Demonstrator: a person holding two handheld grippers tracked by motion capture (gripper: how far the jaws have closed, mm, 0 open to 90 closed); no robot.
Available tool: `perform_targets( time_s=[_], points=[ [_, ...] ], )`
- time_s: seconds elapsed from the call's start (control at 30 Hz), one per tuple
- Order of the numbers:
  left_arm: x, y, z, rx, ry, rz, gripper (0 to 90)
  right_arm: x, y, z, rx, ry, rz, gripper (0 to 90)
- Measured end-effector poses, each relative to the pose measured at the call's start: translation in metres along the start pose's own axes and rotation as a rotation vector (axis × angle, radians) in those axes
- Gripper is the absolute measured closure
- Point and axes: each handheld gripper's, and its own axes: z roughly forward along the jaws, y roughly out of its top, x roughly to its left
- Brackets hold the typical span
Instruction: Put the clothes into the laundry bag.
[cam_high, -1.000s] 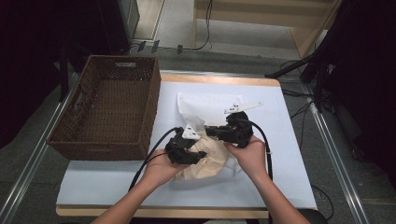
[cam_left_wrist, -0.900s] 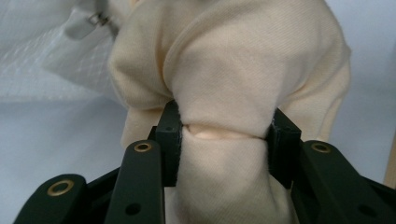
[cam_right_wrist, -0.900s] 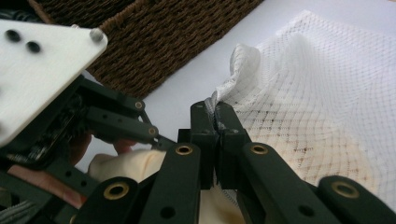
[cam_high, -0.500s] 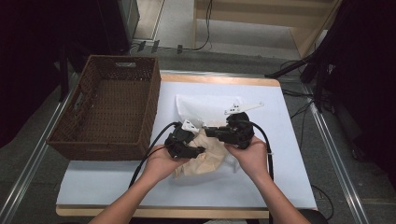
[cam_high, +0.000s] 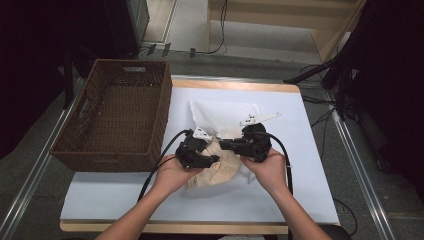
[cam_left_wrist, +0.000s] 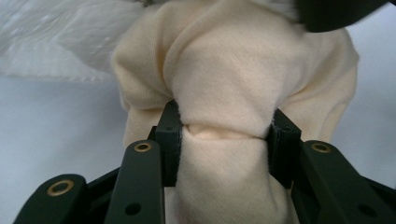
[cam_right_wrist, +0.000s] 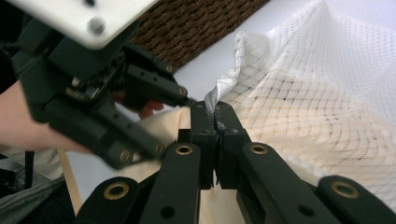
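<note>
Near the table's front edge, the left gripper clamped a thick bunch of the cream cloth, which lay at mid-table, half inside the white mesh bag. The right gripper was pinched tight on the bag's rim. Pushing the bunch deeper while holding that rim taut and raised would likely work best. The wicker basket stood at the far-left corner.

1. Left gripper, still clamped on cream cloth, now sits a little further left and nearer the table's front edge than a second ago.
2. Cloth bundle, dragged along, shows more of itself outside white mesh bag.
</note>
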Motion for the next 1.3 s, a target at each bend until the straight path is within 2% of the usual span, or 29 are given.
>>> perform_targets(
  time_s=[0.03, 0.1, 0.13, 0.2, 0.3, 0.33, 0.37, 0.4, 0.47, 0.53, 0.63, 0.7, 0.73, 0.87, 1.07, 1.17, 1.2, 1.3],
  points=[
    [0.0, 0.0, 0.0, 0.0, 0.0, 0.0, 58.7, 0.0, 0.0, 0.0, 0.0, 0.0, 0.0, 88.4],
    [-0.006, 0.001, 0.003, -0.01, -0.027, 0.042, 58.6, -0.004, -0.001, 0.002, -0.013, 0.012, 0.011, 88.4],
    [-0.006, 0.001, 0.003, -0.01, -0.027, 0.042, 58.6, -0.004, -0.001, 0.002, -0.016, 0.013, 0.016, 88.4],
    [-0.011, 0.003, 0.004, -0.01, -0.043, 0.091, 58.5, -0.005, 0.0, 0.002, -0.022, 0.025, 0.018, 88.4],
    [-0.012, 0.004, 0.005, -0.016, -0.066, 0.09, 58.4, -0.003, 0.0, 0.002, -0.027, 0.032, 0.01, 88.4],
    [-0.009, 0.005, 0.007, -0.019, -0.068, 0.049, 58.2, -0.001, 0.0, 0.001, -0.032, 0.037, 0.004, 88.4],
    [-0.009, 0.005, 0.007, -0.019, -0.068, 0.049, 57.9, -0.001, 0.0, 0.0, -0.03, 0.039, 0.0, 88.5],
    [-0.004, 0.007, 0.008, -0.019, -0.058, 0.0, 57.7, 0.0, 0.0, 0.0, -0.027, 0.041, -0.001, 88.5],
    [0.002, 0.009, 0.009, -0.022, -0.079, -0.052, 57.3, 0.0, 0.0, 0.0, -0.023, 0.037, -0.001, 88.5],
    [0.004, 0.01, 0.012, -0.021, -0.065, -0.057, 56.7, 0.0, 0.0, 0.0, -0.021, 0.039, -0.001, 88.5],
    [0.003, 0.01, 0.015, -0.022, -0.045, -0.041, 55.8, 0.001, -0.001, 0.001, -0.012, 0.04, -0.004, 88.6],
    [0.003, 0.009, 0.019, -0.026, -0.05, -0.036, 51.3, -0.001, -0.001, 0.002, -0.007, 0.023, -0.012, 88.5],
    [0.004, 0.008, 0.021, -0.024, -0.044, -0.026, 49.4, -0.004, -0.002, 0.003, -0.003, 0.013, 0.002, 88.5],
    [0.005, 0.006, 0.02, -0.008, -0.067, -0.004, 40.3, -0.011, -0.005, 0.005, 0.012, 0.01, 0.017, 88.5],
    [0.006, 0.004, 0.008, 0.023, -0.096, 0.023, 30.6, -0.014, -0.006, 0.003, 0.008, -0.001, 0.016, 88.5],
    [0.005, 0.003, 0.001, 0.008, -0.105, 0.018, 30.3, -0.016, -0.006, 0.003, 0.011, -0.011, 0.018, 88.5],
    [0.006, 0.002, -0.005, 0.003, -0.117, 0.024, 30.3, -0.017, -0.007, 0.003, 0.012, -0.011, 0.019, 88.5],
    [0.006, 0.001, -0.01, -0.006, -0.118, 0.025, 30.5, -0.018, -0.007, 0.003, 0.011, -0.011, 0.024, 88.5]
  ],
)
